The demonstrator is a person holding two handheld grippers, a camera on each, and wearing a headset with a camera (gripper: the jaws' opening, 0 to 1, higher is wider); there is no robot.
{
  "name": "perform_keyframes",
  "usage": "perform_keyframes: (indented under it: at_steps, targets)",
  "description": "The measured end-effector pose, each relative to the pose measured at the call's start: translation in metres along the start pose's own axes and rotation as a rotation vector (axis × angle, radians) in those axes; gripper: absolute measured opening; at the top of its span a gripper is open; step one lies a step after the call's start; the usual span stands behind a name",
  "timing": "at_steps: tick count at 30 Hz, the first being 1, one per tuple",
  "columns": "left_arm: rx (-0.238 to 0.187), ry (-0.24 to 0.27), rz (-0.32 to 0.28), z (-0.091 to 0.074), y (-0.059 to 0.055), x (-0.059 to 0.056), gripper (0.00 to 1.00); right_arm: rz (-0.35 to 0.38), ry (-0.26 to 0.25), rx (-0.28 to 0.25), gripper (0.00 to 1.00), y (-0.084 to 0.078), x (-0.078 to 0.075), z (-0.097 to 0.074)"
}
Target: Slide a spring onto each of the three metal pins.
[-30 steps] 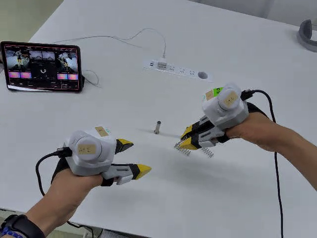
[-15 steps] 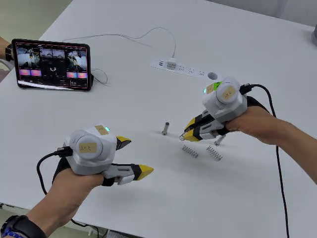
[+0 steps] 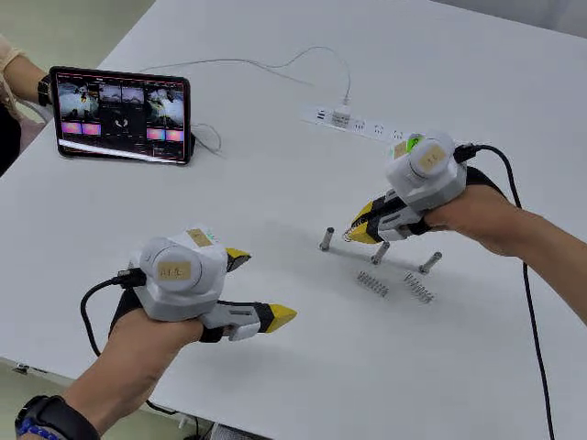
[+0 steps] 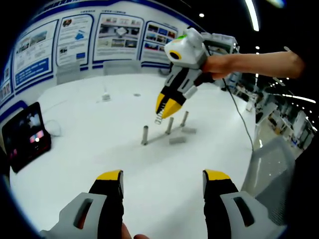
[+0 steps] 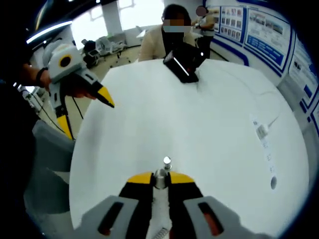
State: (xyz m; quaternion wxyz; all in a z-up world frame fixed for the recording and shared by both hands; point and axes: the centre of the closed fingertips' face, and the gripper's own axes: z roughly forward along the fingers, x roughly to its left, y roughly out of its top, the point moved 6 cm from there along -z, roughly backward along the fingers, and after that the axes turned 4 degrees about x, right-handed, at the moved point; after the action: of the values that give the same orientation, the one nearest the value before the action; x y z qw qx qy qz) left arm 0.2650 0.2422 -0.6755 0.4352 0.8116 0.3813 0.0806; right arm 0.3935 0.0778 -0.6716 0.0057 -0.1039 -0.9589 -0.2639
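Note:
Three short metal pins stand upright in a row on the white table: the left pin (image 3: 326, 239), the middle pin (image 3: 380, 252) and the right pin (image 3: 429, 263). My right gripper (image 3: 356, 233) is shut on a small spring (image 4: 158, 118) and hovers between the left and middle pins. In the right gripper view the spring (image 5: 159, 177) pokes out between the jaws, with a pin top (image 5: 167, 161) just beyond. Two more springs (image 3: 371, 283) (image 3: 418, 289) lie flat in front of the pins. My left gripper (image 3: 259, 287) is open and holds nothing, nearer the front edge.
A tablet (image 3: 123, 102) stands at the back left, its cable trailing to a white power strip (image 3: 358, 125) behind the pins. A person (image 5: 174, 30) sits at the table's far end.
The right gripper has lifted a spring off the table and carried it up and left to the pins. The left gripper has stayed put. The head camera has shifted.

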Motion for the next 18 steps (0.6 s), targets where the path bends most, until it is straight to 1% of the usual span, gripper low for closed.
perform_keyframes:
  at_steps: [7, 12, 18]
  targets:
    - [-0.007, 0.009, -0.024, -0.001, 0.001, 0.003, 0.69, -0.003, 0.002, -0.004, 0.13, 0.007, -0.003, 0.005]
    - [-0.007, 0.011, -0.033, -0.001, -0.001, 0.003, 0.70, -0.009, 0.007, -0.004, 0.13, 0.011, -0.006, 0.009]
    - [-0.006, 0.012, -0.046, -0.003, -0.003, 0.003, 0.71, -0.022, 0.018, 0.006, 0.13, 0.016, -0.003, 0.013]
